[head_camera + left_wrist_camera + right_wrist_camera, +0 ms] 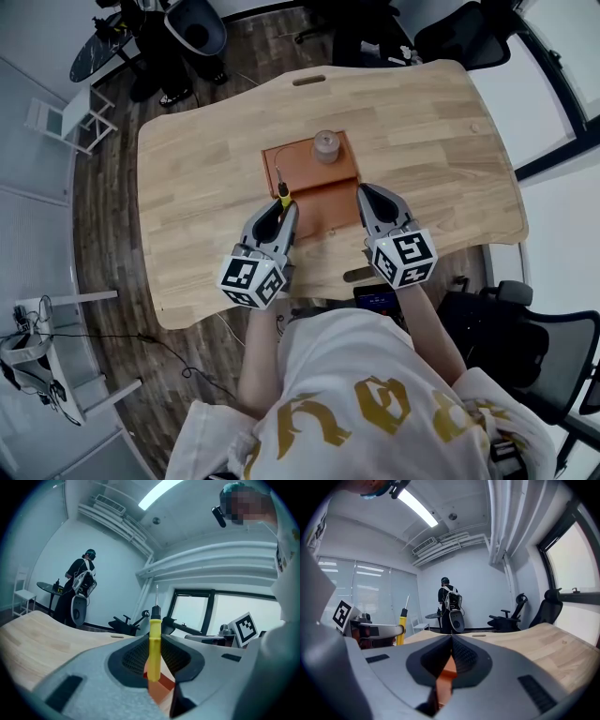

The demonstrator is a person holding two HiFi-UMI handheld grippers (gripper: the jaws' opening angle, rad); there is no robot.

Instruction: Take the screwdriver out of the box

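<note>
Screwdriver (154, 644) clamped upright in L tongs (284, 204), beside box (328, 202).

Up it comes: the yellow-handled screwdriver (154, 645), black collar, thin metal shaft pointing straight up, pinched by its handle in the left gripper (284, 206), over the near-left edge of the flat orange-brown box (328, 202), lying open.

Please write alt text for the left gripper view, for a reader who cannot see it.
The left gripper clamps a yellow-handled screwdriver upright between its jaws, metal shaft pointing up. Behind lie a wooden table and an office where a person stands.
</note>
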